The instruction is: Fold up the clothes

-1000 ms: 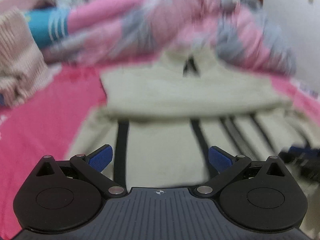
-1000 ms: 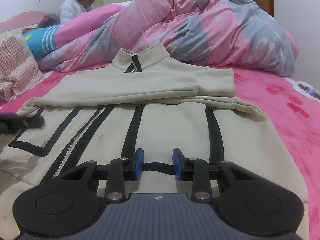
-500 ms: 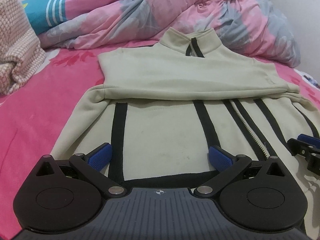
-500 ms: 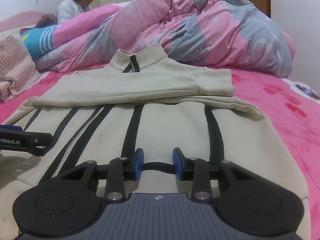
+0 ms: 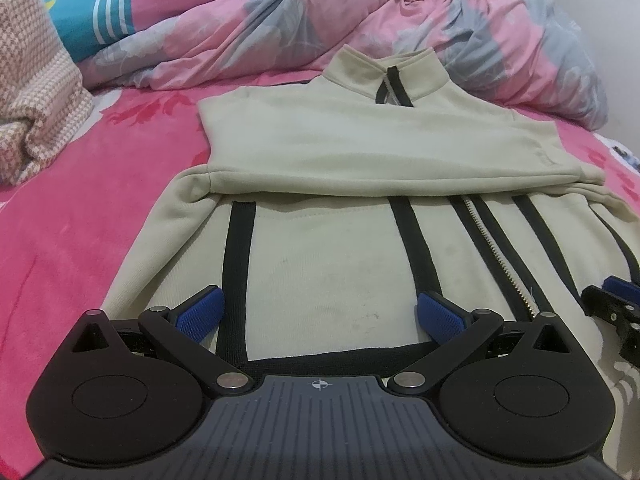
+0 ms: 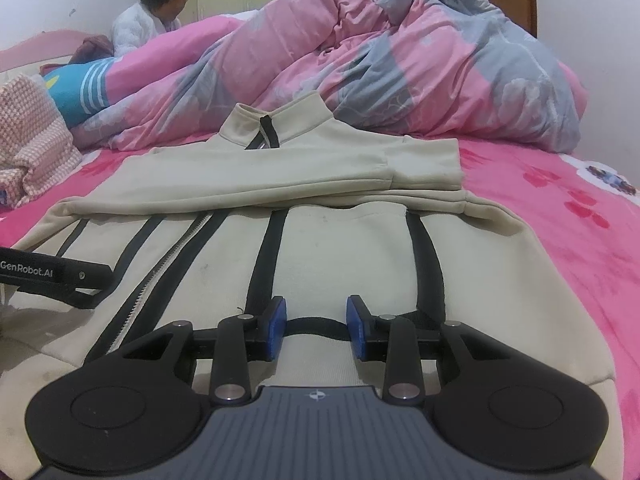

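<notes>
A beige zip jacket (image 5: 340,264) with black stripes lies face up on the pink bed sheet (image 5: 80,208), collar (image 5: 384,76) far from me and both sleeves folded across the chest. My left gripper (image 5: 320,312) hovers over the left part of the hem, jaws spread wide, nothing between them. My right gripper (image 6: 316,320) sits low over the right part of the hem (image 6: 316,328). Its blue pads (image 6: 276,320) stand a little apart and the black hem band shows in the gap, not pinched. Each gripper appears at the edge of the other's view: the right gripper (image 5: 612,304) and the left gripper (image 6: 56,276).
A bunched pink and grey quilt (image 6: 400,64) fills the back of the bed behind the collar. A pink checked garment (image 5: 36,112) is heaped at the left. A person (image 6: 152,20) sits at the far left back. Bare sheet (image 6: 580,232) stretches right of the jacket.
The left wrist view was blurred a second ago and is sharp and steady now. The right gripper has kept its place. Both sets of jaws stand as before.
</notes>
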The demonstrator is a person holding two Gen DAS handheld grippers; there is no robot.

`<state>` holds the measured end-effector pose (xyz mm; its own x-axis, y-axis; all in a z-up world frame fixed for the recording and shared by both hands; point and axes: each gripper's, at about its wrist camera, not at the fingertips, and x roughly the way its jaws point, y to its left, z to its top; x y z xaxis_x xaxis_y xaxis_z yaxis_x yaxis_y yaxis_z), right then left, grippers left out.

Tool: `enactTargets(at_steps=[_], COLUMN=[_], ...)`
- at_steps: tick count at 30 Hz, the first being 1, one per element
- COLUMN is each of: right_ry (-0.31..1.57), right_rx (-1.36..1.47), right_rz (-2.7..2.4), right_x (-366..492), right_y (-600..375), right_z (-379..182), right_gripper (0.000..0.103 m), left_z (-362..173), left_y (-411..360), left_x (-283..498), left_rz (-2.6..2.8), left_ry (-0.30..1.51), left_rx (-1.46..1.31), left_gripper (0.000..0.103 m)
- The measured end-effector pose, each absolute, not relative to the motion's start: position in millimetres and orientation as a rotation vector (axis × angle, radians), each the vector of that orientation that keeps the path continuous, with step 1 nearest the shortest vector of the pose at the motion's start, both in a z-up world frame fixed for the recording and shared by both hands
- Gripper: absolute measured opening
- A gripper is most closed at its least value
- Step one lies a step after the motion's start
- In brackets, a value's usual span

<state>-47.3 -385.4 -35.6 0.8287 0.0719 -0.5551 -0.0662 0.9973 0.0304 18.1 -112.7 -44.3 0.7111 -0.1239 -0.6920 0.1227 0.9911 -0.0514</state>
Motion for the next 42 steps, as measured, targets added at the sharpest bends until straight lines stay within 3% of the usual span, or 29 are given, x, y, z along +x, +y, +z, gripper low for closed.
enactTargets(at_steps=[39,42], right_ry=[0.545,0.566], right_rx=[0.041,0.053], right_rz=[0.084,0.101], right_x=[-54,-53], right_y=[-389,-386], right_z=[-40,-28], right_gripper=[0.037,0.043], left_z=[-43,-43], left_y=[-118,-118], left_x=[17,17], left_rz=[-0.107,-0.107], left_ry=[0.778,0.782], left_rx=[0.017,0.018], left_gripper=[0.103,0.103])
